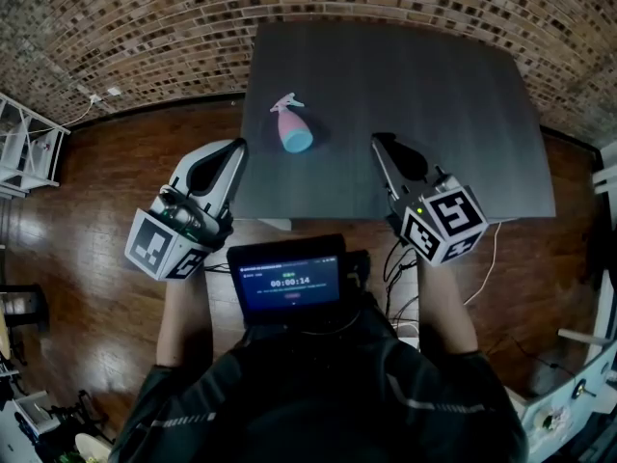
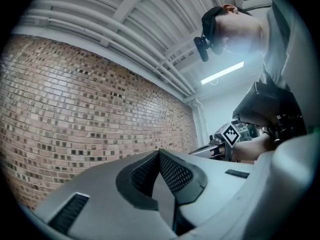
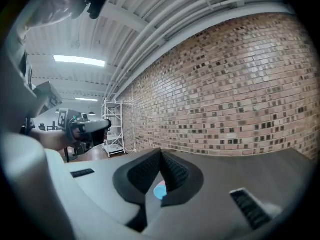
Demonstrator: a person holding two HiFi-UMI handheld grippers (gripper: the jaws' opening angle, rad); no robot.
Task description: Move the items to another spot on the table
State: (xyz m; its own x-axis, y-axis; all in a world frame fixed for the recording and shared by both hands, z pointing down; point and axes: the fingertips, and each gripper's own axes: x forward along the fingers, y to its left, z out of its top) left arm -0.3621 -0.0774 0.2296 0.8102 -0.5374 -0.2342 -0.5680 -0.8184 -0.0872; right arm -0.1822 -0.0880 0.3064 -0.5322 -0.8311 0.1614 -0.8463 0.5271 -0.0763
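On the dark grey table (image 1: 443,104), toward its left half, a small spray bottle (image 1: 293,127) lies on its side, with its pink trigger head pointing to the far side and its pale blue body toward the near edge. Nothing touches it, and it rests between the two grippers, nearer the left one and a little beyond both tips.

The left gripper (image 1: 238,146) hangs at the near left corner of the table, its tip just over the edge and its marker cube (image 1: 160,246) out above the wooden floor (image 1: 87,201). In the left gripper view its two dark ribbed pads meet at the tip with nothing between them, and they point up at the brick wall (image 1: 145,17) and the white ceiling.

The right gripper (image 1: 377,141) reaches over the near part of the table, right of the bottle and apart from it, its marker cube (image 1: 445,223) hanging past the near edge. Its jaws are pressed together and hold nothing. In the right gripper view a patch of the bottle's blue and pink shows low in the narrow gap behind the pads, out on the tabletop.

A small screen (image 1: 289,284) showing a timer sits at the person's chest between the forearms. A white shelf rack (image 1: 24,148) stands at the far left on the floor
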